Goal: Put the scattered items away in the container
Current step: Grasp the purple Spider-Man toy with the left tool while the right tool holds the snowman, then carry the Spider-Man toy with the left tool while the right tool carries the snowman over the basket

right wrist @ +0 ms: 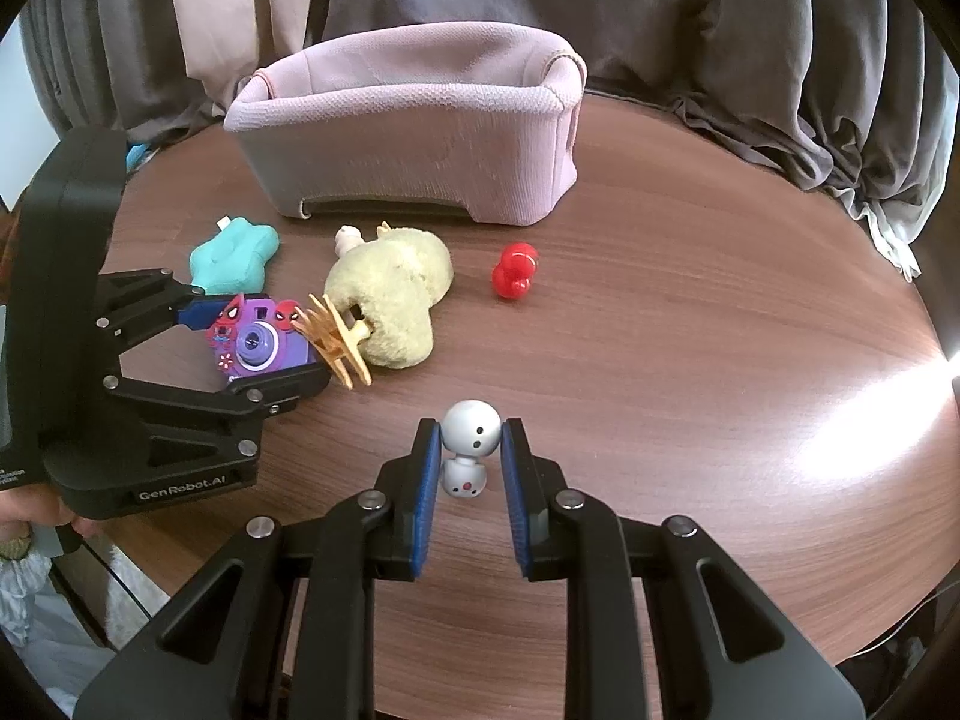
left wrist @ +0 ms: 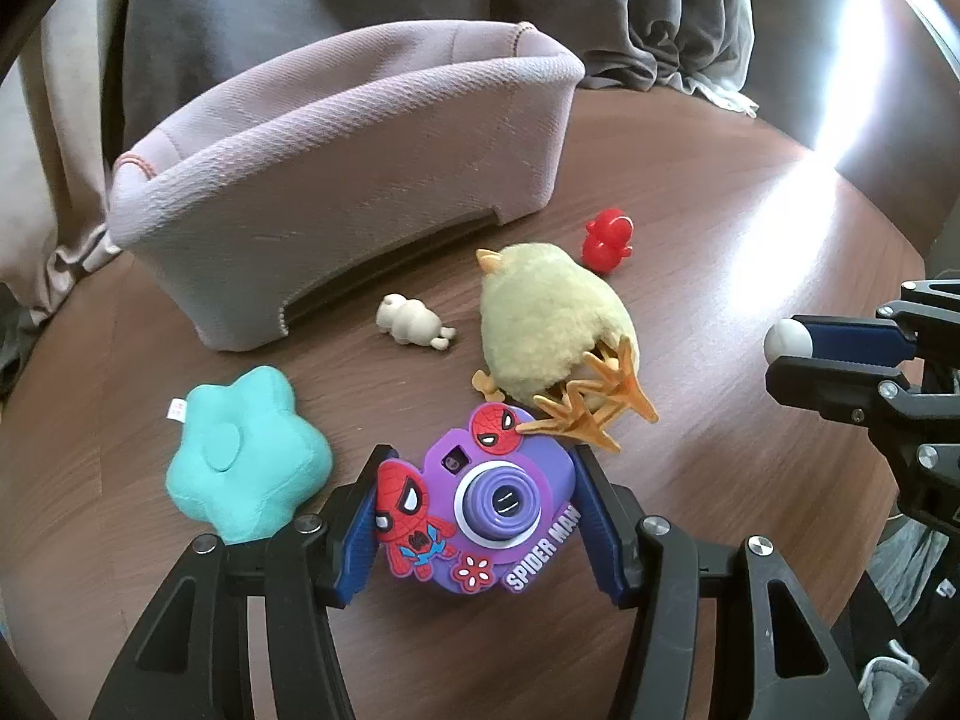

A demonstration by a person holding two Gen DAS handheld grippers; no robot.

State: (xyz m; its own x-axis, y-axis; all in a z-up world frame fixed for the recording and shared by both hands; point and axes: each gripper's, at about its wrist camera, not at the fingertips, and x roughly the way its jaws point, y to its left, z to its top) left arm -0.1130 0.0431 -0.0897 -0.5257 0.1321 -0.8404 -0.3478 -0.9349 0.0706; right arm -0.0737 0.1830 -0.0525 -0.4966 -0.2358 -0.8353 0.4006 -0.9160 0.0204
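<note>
My left gripper (left wrist: 477,483) is shut on a purple Spider-Man toy camera (left wrist: 480,510), which shows in the right wrist view (right wrist: 261,348) too. My right gripper (right wrist: 468,450) is shut on a small white snowman figure (right wrist: 470,450); its head shows in the left wrist view (left wrist: 786,339). The pink fabric basket (left wrist: 336,180) (right wrist: 420,138) stands at the back of the table. A yellow plush chick (left wrist: 552,324) (right wrist: 390,300), a red toy duck (left wrist: 607,246) (right wrist: 514,276), a teal plush star (left wrist: 246,456) (right wrist: 231,261) and a small beige figure (left wrist: 411,324) lie in front of it.
The round brown wooden table (right wrist: 690,360) has grey curtains (right wrist: 780,60) hanging behind it. Its right part carries a bright glare patch (right wrist: 870,414). The chick's orange feet (left wrist: 594,408) touch the camera's top edge.
</note>
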